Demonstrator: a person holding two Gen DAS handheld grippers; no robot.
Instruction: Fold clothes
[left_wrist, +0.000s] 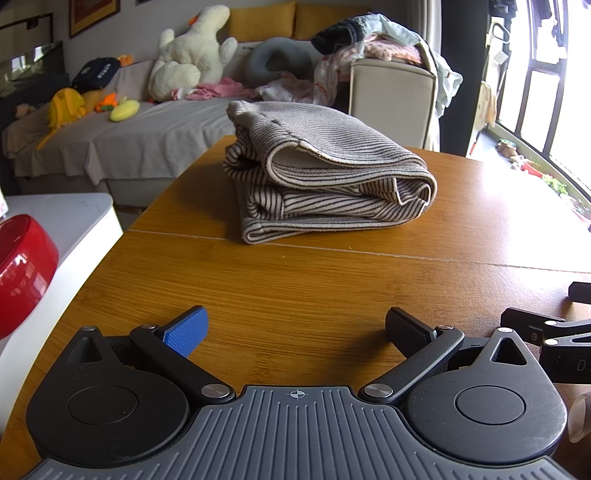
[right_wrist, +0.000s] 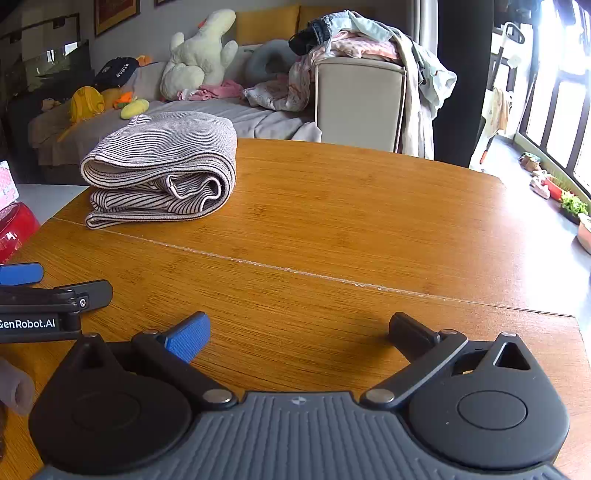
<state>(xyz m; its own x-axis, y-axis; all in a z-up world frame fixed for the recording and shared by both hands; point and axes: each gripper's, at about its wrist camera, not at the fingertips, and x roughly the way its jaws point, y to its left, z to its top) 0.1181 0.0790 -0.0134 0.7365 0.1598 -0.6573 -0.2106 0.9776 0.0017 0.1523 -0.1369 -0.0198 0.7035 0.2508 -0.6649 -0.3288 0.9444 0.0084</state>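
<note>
Left wrist view shows your left gripper low over the wooden table, its two fingers spread wide apart with nothing between them. One finger has a bumpy blue pad; the other pad is black. Straight ahead, on the far half of the table, sits the folded striped sweater. It is soft and ribbed, tan with thin dark lines, stacked in a few thick layers with rounded folds on its right side. It lies just past a thin seam that runs across the table top.

Right wrist view shows your right gripper also spread wide and holding nothing. From here the sweater is far and to the left. The smooth brown table has lots of bare room to the right, out to its curved far edge.

Your two grippers are close side by side, near the front of the table. A shiny red bowl sits on a white counter at the left. Behind the table are a grey sofa with a big cream plush toy and a chair heaped with clothes.
</note>
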